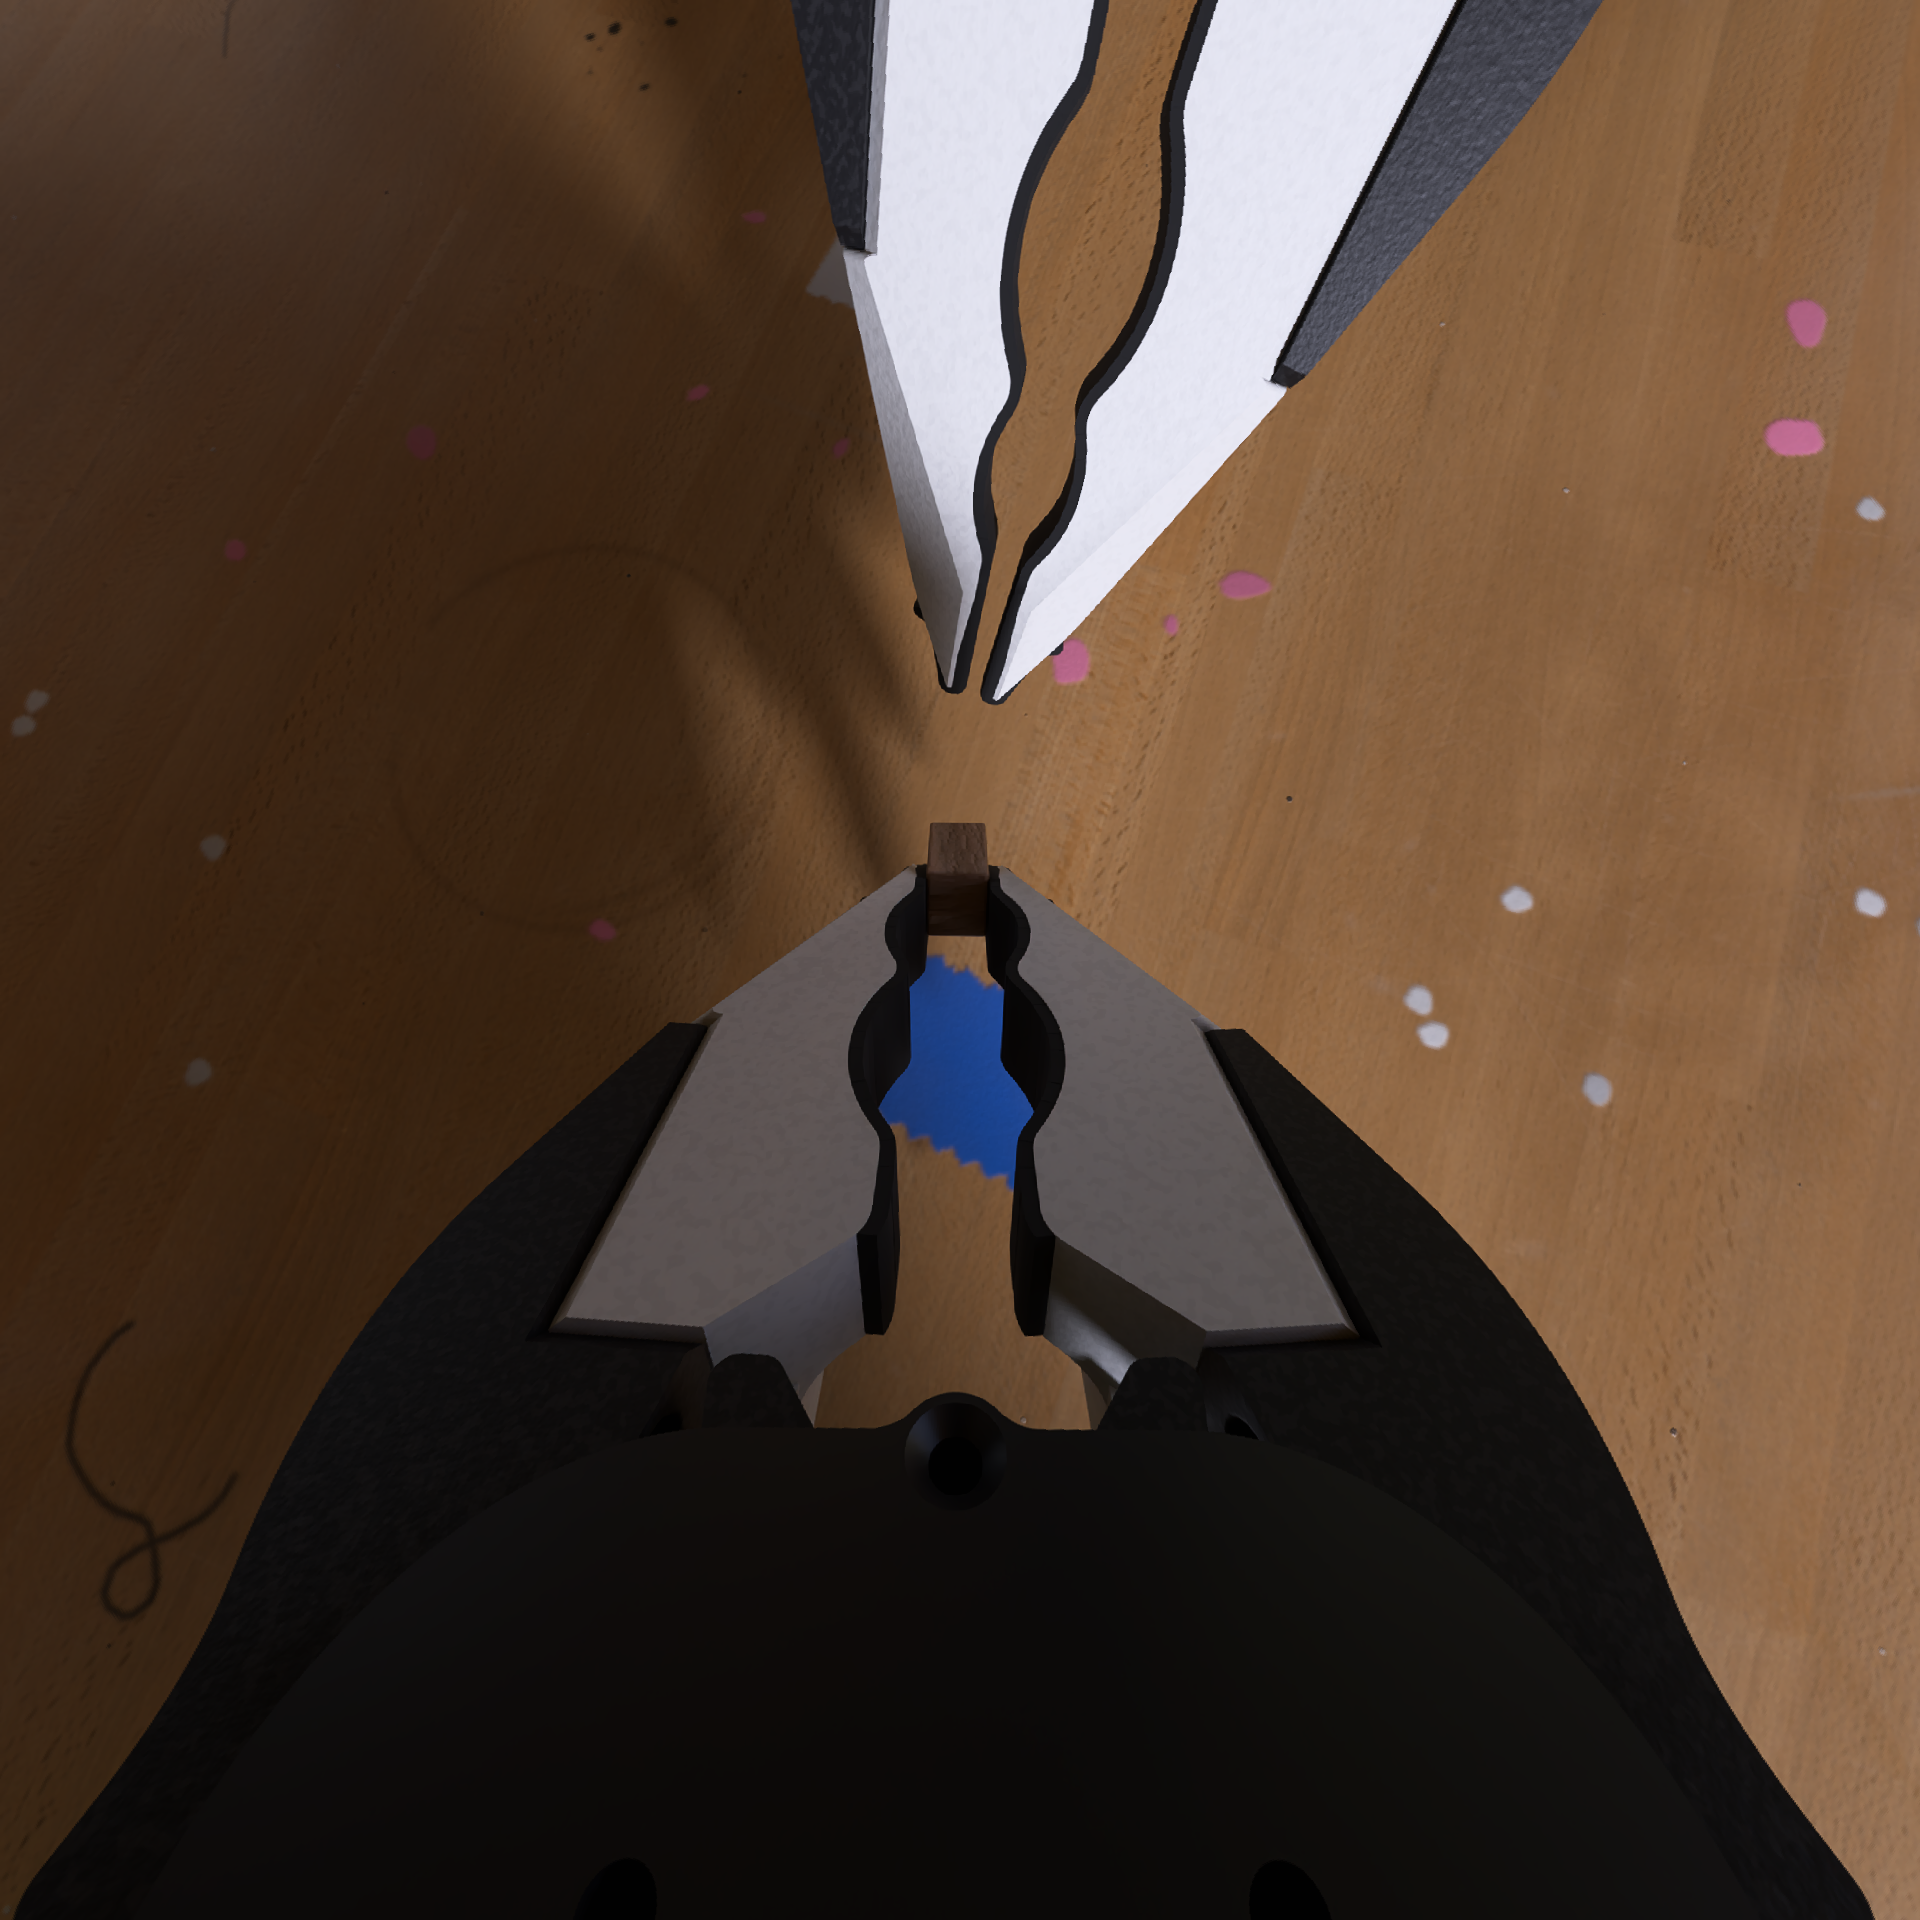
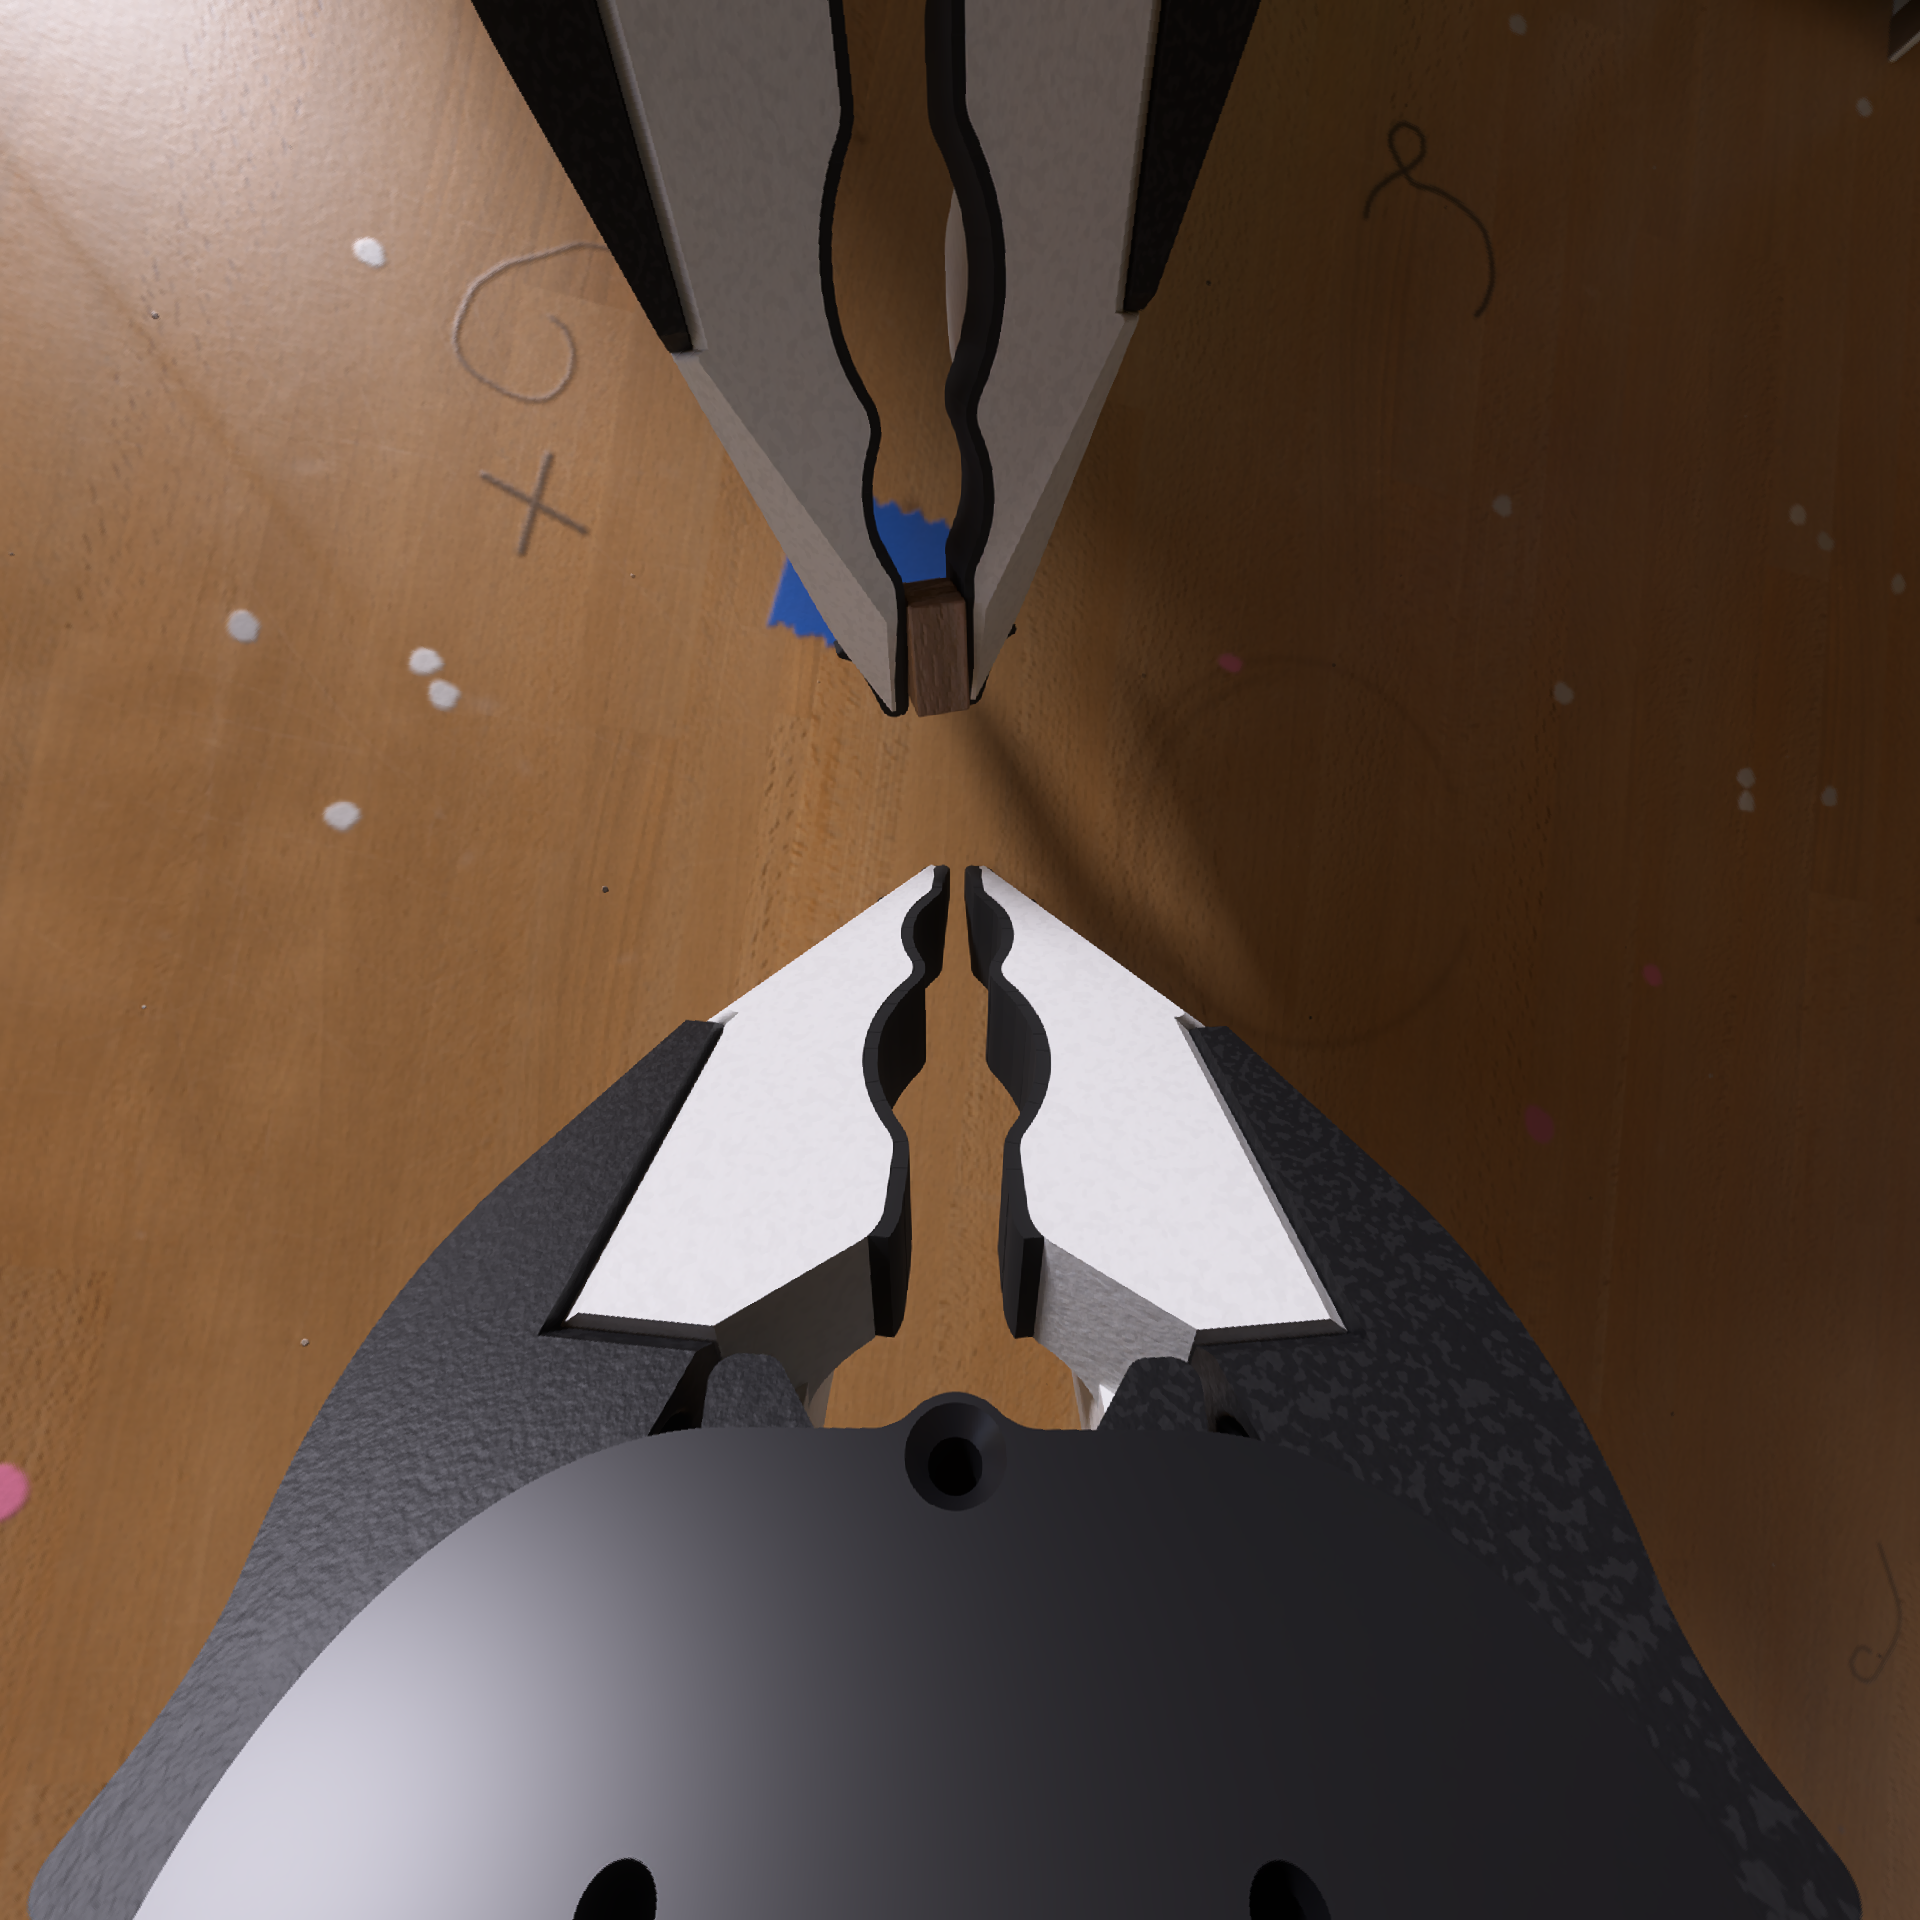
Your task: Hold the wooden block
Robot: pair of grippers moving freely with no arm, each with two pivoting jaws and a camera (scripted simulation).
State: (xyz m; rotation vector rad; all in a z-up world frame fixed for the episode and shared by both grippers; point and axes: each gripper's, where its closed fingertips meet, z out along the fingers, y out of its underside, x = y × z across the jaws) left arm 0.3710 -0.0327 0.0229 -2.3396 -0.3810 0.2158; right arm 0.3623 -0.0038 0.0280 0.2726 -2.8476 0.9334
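in the left wrist view, the left gripper (image 1: 957, 883) fills the lower half, its black body in shadow and its pale fingers (image 1: 790, 1122) converging forward. the tips are clamped on the wooden block (image 1: 957, 878), a small dark-brown piece that sticks out a little past the fingertips. through the gap behind the block a patch of blue tape (image 1: 961, 1081) with a jagged edge shows on the wooden table (image 1: 1558, 935) below. just beyond the block, apart from it, the right gripper (image 1: 971, 691) points back toward the camera, its white fingers nearly together with only a thin slit at the tips and nothing between them. pink paint spots (image 1: 1794, 437) and pale grey spots (image 1: 1518, 900) dot the table to the right, and a thin dark scribble (image 1: 114, 1496) lies at lower left.

in the right wrist view, the right gripper (image 2: 957, 871) sits nearest, brightly lit, its tips almost touching and empty. across a short stretch of bare table (image 2: 312, 1039), the left gripper (image 2: 940, 701) comes in from the top, gripping the wooden block (image 2: 938, 649) upright between its fingertips. the blue tape (image 2: 800, 603) peeks out beside and behind those fingers. a drawn cross (image 2: 535, 504) and a pale curl mark (image 2: 520, 322) lie on the table to the left.
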